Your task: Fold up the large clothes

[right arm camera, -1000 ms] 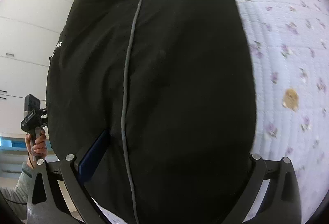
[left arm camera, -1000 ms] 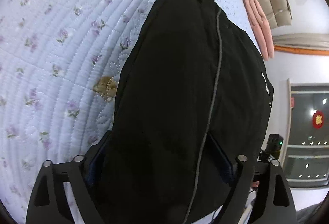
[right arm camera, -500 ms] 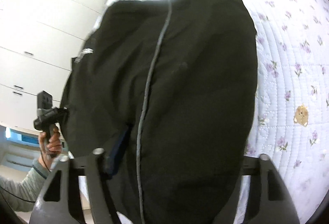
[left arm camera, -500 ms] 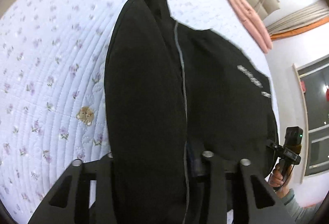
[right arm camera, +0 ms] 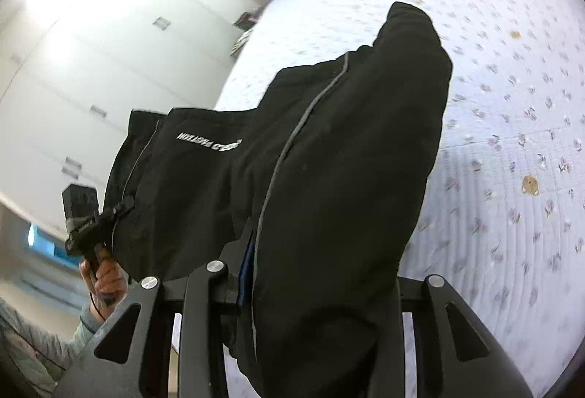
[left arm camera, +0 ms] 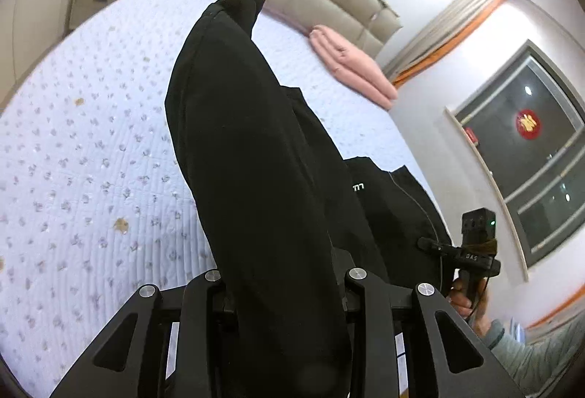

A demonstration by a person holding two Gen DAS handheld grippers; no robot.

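A bedroom, with a wide bed under a white quilt [left arm camera: 91, 178] dotted with small purple flowers. A pair of black trousers [left arm camera: 256, 178] hangs over it, stretched long from the grippers toward the headboard. The left gripper [left arm camera: 283, 292] and the right gripper [right arm camera: 310, 288] have just been closing, and each one pinches a bunch of the cloth. Both point slanting down, side by side, equally close. The far end droops toward the bed, so I think the next move lays it down.
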